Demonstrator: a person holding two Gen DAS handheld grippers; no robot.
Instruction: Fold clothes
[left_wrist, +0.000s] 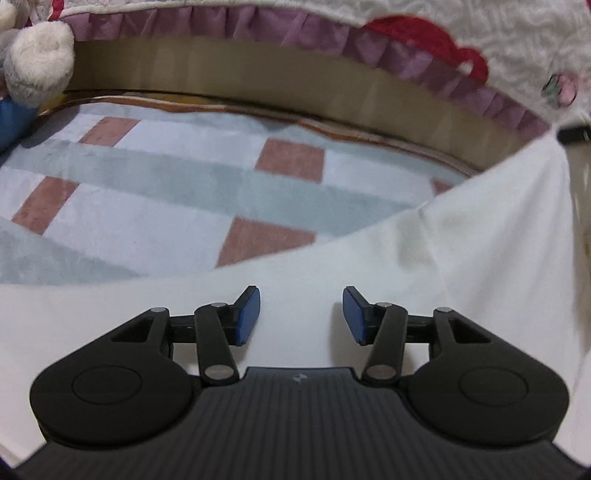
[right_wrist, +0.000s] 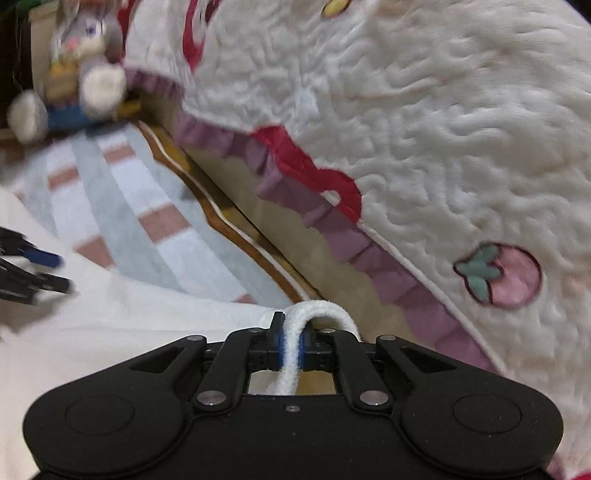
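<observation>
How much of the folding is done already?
Not much looks done: the white garment is spread out, with no finished fold visible. In hand: the right gripper is shut on its ribbed edge, lifting it. The left gripper is open above the cloth. Nearly all the folding remains.

White garment (left_wrist: 461, 266); blanket (left_wrist: 166, 199) grey-white checked (pink squares); quilt (right_wrist: 424, 110) cream, lilac frill.

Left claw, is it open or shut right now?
Open. The left claw has its blue pads spread apart over the white garment, gripping nothing.
</observation>
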